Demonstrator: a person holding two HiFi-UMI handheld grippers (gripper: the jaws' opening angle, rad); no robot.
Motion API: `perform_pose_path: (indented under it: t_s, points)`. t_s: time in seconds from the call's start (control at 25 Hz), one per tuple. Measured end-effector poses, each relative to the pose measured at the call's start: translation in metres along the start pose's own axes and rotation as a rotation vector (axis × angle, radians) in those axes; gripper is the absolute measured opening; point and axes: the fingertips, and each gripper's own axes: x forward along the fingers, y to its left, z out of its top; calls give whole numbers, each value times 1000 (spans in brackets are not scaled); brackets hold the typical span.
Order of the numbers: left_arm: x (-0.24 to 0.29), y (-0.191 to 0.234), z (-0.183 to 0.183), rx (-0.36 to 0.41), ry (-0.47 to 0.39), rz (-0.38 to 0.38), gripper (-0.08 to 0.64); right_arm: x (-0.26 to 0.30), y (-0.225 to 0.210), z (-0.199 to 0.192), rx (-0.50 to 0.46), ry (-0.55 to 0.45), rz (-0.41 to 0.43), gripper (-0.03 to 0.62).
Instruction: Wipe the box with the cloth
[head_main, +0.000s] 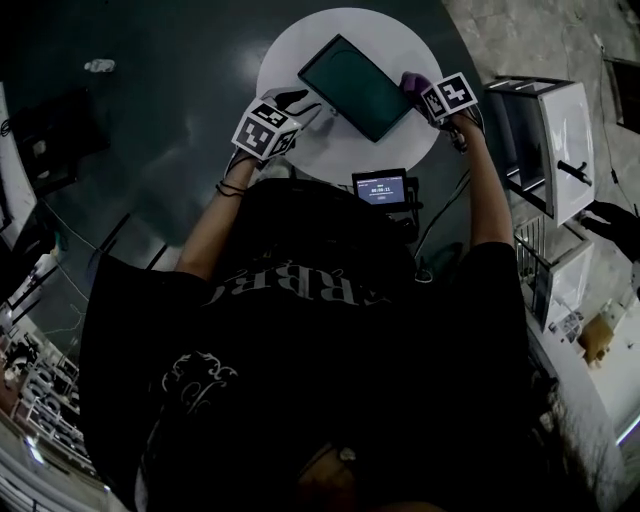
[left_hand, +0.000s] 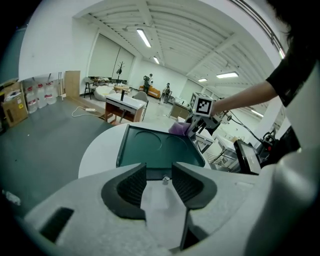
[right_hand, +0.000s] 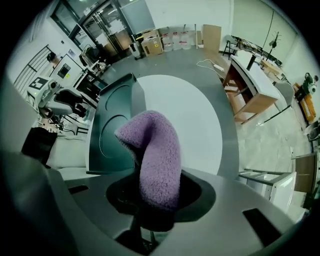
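On the round white desk (head_main: 290, 65) the dark green box (head_main: 357, 87) lies flat. Our right gripper (right_hand: 156, 192) has its jaws clamped on the purple cloth (right_hand: 155, 155) at the box's edge, ready to wipe. Our left gripper (left_hand: 159, 181), jaws apart and empty, sits at the opposite edge, perhaps to steady it.

One box (head_main: 358, 87), one purple cloth (head_main: 413, 81), one round table (head_main: 345, 28), one small screen (head_main: 381, 188).

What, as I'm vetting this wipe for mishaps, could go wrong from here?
1. The left gripper is open, not clamping the box, so a wipe may slide it across the table.
2. The right gripper pinches the cloth by one end; the loose part could fold or pull out.
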Motion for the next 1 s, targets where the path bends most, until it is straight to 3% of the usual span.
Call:
perform_pose_path:
  t_s: [0.28, 1.0]
  points:
    - [-18, 5, -6, -57, -48, 57, 153, -1, 13, 37, -79, 12, 34, 120]
    - [-48, 5, -20, -134, -127, 156, 153, 3, 36, 143, -287, 12, 19, 120]
